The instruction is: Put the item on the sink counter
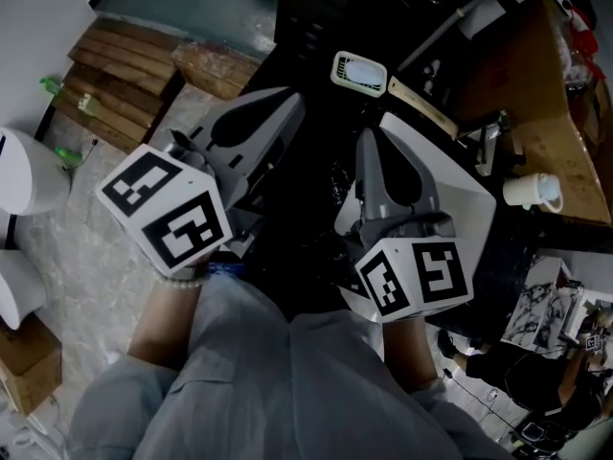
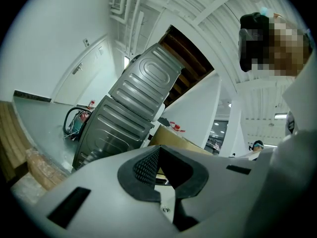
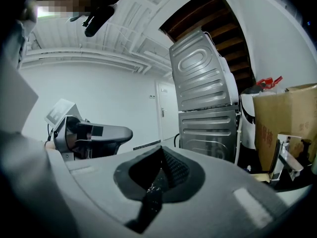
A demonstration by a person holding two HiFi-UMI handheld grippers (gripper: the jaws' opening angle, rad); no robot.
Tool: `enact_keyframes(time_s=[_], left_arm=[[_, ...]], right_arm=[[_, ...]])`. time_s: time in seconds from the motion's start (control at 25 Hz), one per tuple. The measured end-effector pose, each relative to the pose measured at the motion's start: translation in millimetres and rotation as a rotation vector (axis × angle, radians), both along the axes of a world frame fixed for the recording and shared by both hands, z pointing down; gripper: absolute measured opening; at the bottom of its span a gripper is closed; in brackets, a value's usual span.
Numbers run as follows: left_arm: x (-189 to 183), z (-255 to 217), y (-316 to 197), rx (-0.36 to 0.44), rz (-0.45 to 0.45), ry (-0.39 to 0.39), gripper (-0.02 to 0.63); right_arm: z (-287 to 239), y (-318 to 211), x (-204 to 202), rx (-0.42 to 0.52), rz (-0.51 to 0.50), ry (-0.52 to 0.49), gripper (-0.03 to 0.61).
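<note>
I hold both grippers close to my body, jaws pointing away from me. In the head view the left gripper [image 1: 285, 105] is shut and empty; in its own view the pads of the left gripper [image 2: 157, 151] meet with nothing between them. The right gripper [image 1: 370, 144] is also shut. In the right gripper view a thin glossy black sheet [image 3: 151, 192], like plastic film, sits pinched in the seam of the right gripper [image 3: 161, 151]. In the head view crinkled black material [image 1: 326, 209] lies between the two grippers. A faucet [image 3: 285, 158] stands at the right.
Two stacked grey metal machines [image 2: 133, 108] tower ahead, also visible as machines [image 3: 205, 103]. A cardboard box [image 3: 282, 118] stands at the right. A white cup [image 1: 532, 192] sits on a wooden counter [image 1: 556, 142]. Wooden pallets [image 1: 115, 84] lie on the floor at left.
</note>
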State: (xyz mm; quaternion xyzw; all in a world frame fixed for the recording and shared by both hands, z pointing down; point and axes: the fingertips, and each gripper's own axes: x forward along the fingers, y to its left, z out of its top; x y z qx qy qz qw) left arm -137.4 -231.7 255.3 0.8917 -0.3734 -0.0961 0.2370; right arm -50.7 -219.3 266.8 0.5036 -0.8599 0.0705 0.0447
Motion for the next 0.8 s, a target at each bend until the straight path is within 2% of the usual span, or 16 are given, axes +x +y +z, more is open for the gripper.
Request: enact_keyframes(time_s=[0.8], left_arm=[[4.1,3.1,-3.7,-0.006,-0.009,-0.013,0.005]], right_arm=[[5.9,-2.0,3.4,-0.018,-0.024,0.019,-0.003]])
